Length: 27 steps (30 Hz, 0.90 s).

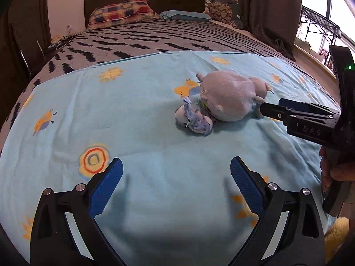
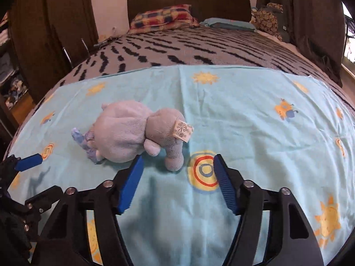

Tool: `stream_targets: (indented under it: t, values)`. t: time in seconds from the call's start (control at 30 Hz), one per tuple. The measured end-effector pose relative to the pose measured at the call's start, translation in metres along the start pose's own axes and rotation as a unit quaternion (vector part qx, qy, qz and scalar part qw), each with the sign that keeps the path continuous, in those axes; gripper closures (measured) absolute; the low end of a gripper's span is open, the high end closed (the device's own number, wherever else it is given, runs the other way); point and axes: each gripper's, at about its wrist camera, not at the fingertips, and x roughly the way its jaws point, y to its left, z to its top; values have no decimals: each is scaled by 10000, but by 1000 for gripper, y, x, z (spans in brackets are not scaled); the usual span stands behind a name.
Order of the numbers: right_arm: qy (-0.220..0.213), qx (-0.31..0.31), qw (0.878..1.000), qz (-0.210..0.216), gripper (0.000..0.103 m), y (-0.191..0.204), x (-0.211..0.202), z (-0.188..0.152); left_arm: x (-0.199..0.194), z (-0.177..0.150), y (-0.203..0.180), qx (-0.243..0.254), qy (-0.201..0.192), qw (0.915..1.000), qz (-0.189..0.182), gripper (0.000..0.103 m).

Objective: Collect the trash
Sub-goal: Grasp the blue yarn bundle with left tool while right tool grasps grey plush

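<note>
— Bedroom, then: where are your grippers over that bed?

— My right gripper [image 2: 177,173] hangs low over the blue sheet [image 2: 244,115], jaws parted with nothing between them. My left gripper [image 1: 176,177] is spread wide and empty too, nearer me and to the left.

— And the thing to collect?

— Just beyond my right fingertips lies a plush toy [image 2: 133,130], tipped on its side, one leg [image 2: 174,155] sticking out toward me between the jaws' line. A frayed blue rag [image 1: 195,119] sits touching its left side. Farther off are the striped blanket [image 2: 199,46] and pillows [image 2: 162,17].

— How will it handle?

— Soft and light, I'd judge; it should squash rather than slip. The leg looks the easiest hold, being narrow. The rag is limp, so I'd pinch its bunched middle.
</note>
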Motion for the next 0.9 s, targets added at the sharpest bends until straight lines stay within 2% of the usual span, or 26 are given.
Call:
stream_targets:
  t: [0.1, 0.2, 0.23, 0.3, 0.33, 0.37, 0.5, 0.6, 0.73, 0.83, 0.9]
  values:
    - [50, -44, 9999, 98, 50, 2, 10, 4, 10, 4, 1, 15, 57, 10000, -22, 13]
    - [129, -68, 9997, 209, 61, 4, 20, 9, 19, 6, 0, 13, 119, 9999, -58, 13]
    - [167, -69, 9995, 255, 68, 5, 23, 9, 21, 7, 0, 13, 129, 9999, -70, 13]
    - [193, -66, 9994, 277, 73, 5, 27, 11, 24, 10, -1, 15, 133, 9998, -121, 14]
    - [188, -51, 9994, 290, 80, 5, 28, 11, 26, 13, -1, 12, 122, 9998, -131, 14]
    - [182, -32, 9993, 336, 83, 4, 28, 11, 27, 16, -2, 16, 108, 9998, -136, 14]
    - [-19, 47, 9998, 216, 85, -2, 18, 12, 34, 25, -8, 63, 91, 9998, -165, 18]
    - [-255, 110, 9995, -161, 85, -15, 7, 15, 42, 31, -11, 81, 122, 9998, -159, 22]
    - [-195, 181, 9992, -287, 85, -33, 2, 12, 52, 39, -10, 50, 141, 9997, -197, 25]
    - [-119, 170, 9994, -269, 85, -38, 3, 8, 58, 46, -13, 116, 140, 9994, -280, 36]
    - [-115, 129, 9994, -284, 85, -39, 2, 8, 60, 48, -17, 203, 154, 9991, -329, 58]
